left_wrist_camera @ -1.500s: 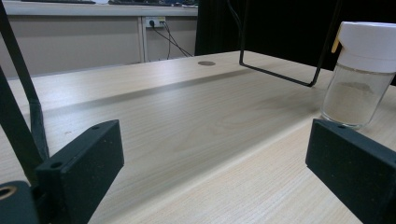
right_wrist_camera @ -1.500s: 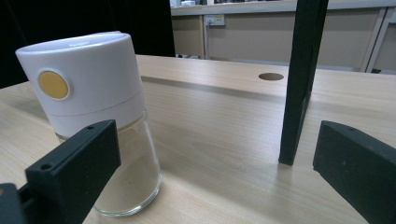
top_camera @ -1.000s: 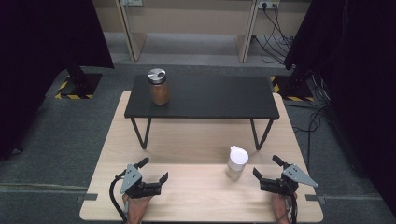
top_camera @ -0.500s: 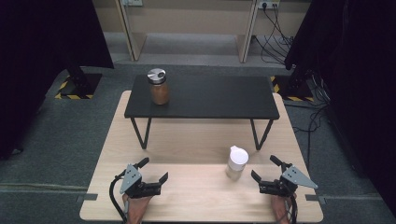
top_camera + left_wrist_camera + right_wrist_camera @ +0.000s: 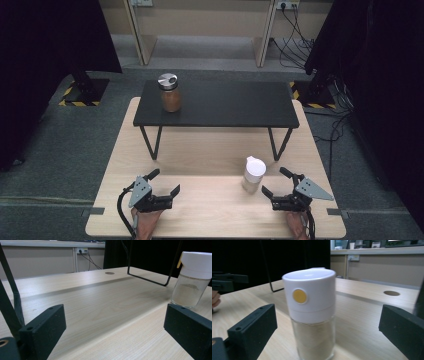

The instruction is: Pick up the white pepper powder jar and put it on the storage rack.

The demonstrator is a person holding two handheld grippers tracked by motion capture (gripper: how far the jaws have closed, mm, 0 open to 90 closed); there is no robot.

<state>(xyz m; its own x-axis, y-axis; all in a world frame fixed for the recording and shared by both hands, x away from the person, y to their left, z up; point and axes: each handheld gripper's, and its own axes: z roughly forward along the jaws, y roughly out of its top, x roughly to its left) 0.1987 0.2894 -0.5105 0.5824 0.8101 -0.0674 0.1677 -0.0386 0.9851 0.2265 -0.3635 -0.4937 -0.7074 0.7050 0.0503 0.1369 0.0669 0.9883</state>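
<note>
Standing ahead of the right gripper's (image 5: 278,182) spread fingers (image 5: 252,327): shaker (image 5: 310,312).

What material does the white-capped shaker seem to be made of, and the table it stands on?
The white-capped shaker: its cap looks like smooth matte white plastic with a yellow round button; its body seems clear glass or hard plastic, since pale powder shows through. The table looks like light wood or wood laminate, by its fine straight grain and dull sheen.

You see the wooden table (image 5: 210,150) from above, facing forward and down. Your left gripper view looks low across it. Your right gripper view sits very near the white-capped jar (image 5: 312,312). All three views share this jar.
</note>
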